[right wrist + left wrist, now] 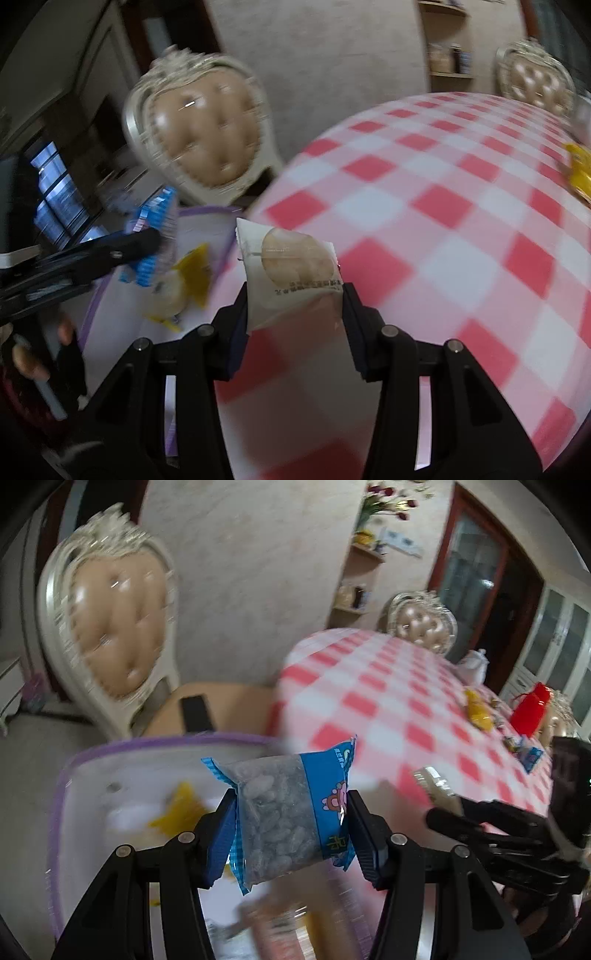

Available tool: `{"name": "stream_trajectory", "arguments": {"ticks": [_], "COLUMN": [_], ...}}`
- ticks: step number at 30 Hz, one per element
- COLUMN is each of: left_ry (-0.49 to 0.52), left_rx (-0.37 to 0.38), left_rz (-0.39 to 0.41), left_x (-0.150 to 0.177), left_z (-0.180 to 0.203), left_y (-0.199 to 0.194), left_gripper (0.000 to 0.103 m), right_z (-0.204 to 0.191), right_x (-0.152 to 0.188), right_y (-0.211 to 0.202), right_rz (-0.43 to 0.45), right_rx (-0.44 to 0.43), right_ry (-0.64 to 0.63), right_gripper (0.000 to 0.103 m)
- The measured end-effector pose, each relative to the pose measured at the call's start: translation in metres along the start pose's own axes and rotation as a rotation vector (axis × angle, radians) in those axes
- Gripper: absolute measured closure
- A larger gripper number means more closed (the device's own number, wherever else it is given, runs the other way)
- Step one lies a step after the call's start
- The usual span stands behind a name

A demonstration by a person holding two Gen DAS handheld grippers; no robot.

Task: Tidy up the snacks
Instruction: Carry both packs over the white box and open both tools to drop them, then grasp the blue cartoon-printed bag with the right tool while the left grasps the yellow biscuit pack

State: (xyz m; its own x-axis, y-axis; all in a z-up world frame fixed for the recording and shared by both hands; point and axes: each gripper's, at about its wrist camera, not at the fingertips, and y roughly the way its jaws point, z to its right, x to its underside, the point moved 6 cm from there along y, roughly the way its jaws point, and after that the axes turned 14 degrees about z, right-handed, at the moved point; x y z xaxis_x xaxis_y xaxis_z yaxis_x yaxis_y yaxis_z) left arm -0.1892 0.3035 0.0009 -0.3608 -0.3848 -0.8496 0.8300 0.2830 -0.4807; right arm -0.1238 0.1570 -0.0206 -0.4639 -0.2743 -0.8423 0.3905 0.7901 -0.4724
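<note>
Left wrist view: the left gripper [291, 814] clamps a blue packet [284, 812] across its width, above the purple-rimmed tray [62, 782]. A yellow snack [177, 808] lies in the tray at 9 o'clock of the packet. Step in hand, as judged: carrying to the tray. Next move: lower, then release inside the rim.

Right wrist view: the right gripper [293, 295] grips a white packet [291, 269] over the checked table [461, 229]. The tray [207, 210] sits at 10 o'clock; travel left is required.
</note>
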Motion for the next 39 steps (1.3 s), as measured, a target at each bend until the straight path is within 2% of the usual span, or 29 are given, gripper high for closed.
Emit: {"name": "stream_trajectory", "arguments": {"ticks": [5, 8, 10, 12, 13, 14, 16, 18, 21, 25, 28, 31, 33, 36, 38, 39], "left_ry": [-0.007, -0.027, -0.040, -0.051, -0.058, -0.065, -0.060, -0.027, 0.042, 0.102, 0.127, 0.160, 0.157, 0.157, 0.137, 0.122], "left_rx": [-0.083, -0.124, -0.178, -0.277, -0.308, -0.335, -0.339, -0.312, -0.236, -0.089, 0.023, 0.148, 0.235, 0.338, 0.388, 0.412], "left_rz": [-0.012, -0.021, -0.013, 0.055, 0.085, 0.127, 0.171, 0.198, 0.198, 0.168, 0.150, 0.116, 0.076, -0.015, -0.071, -0.102], "left_x": [0.003, 0.003, 0.003, -0.003, -0.006, -0.010, -0.016, -0.021, -0.022, -0.024, -0.029, -0.036, -0.036, -0.030, -0.023, -0.019], "left_z": [-0.036, -0.049, -0.059, -0.073, -0.077, -0.080, -0.079, -0.065, -0.030, 0.033, 0.082, 0.151, 0.193, 0.263, 0.302, 0.327], "left_y": [0.002, 0.006, 0.005, -0.003, -0.009, -0.015, -0.023, -0.027, -0.022, -0.009, -0.001, 0.019, 0.035, 0.072, 0.094, 0.111], "left_gripper": [0.045, 0.044, 0.044, 0.043, 0.039, 0.030, 0.021, 0.021, 0.020, 0.020, 0.019, 0.018, 0.017, 0.017, 0.017, 0.017], "right_z": [-0.041, -0.069, -0.089, -0.110, -0.117, -0.121, -0.120, -0.109, -0.086, -0.039, 0.014, 0.084, 0.140, 0.208, 0.254, 0.268], "right_x": [0.010, 0.017, 0.024, 0.032, 0.034, 0.036, 0.035, 0.030, 0.017, -0.006, -0.015, -0.014, -0.008, -0.001, 0.004, 0.007], "right_y": [0.008, 0.010, 0.007, 0.004, 0.003, 0.002, 0.000, -0.001, -0.005, -0.022, -0.041, -0.066, -0.091, -0.131, -0.166, -0.181], "right_rz": [-0.034, -0.054, -0.066, -0.084, -0.087, -0.084, -0.076, -0.060, -0.025, 0.059, 0.105, 0.121, 0.121, 0.144, 0.167, 0.180], "right_rx": [-0.108, -0.213, -0.287, -0.358, -0.375, -0.378, -0.368, -0.335, -0.286, -0.157, -0.007, 0.226, 0.393, 0.552, 0.711, 0.756], "right_ry": [-0.078, -0.120, -0.168, -0.214, -0.236, -0.252, -0.261, -0.232, -0.162, -0.090, -0.045, 0.013, 0.101, 0.264, 0.312, 0.325], "right_gripper": [0.053, 0.052, 0.050, 0.041, 0.039, 0.035, 0.030, 0.030, 0.030, 0.029, 0.024, 0.023, 0.023, 0.023, 0.023, 0.023]}}
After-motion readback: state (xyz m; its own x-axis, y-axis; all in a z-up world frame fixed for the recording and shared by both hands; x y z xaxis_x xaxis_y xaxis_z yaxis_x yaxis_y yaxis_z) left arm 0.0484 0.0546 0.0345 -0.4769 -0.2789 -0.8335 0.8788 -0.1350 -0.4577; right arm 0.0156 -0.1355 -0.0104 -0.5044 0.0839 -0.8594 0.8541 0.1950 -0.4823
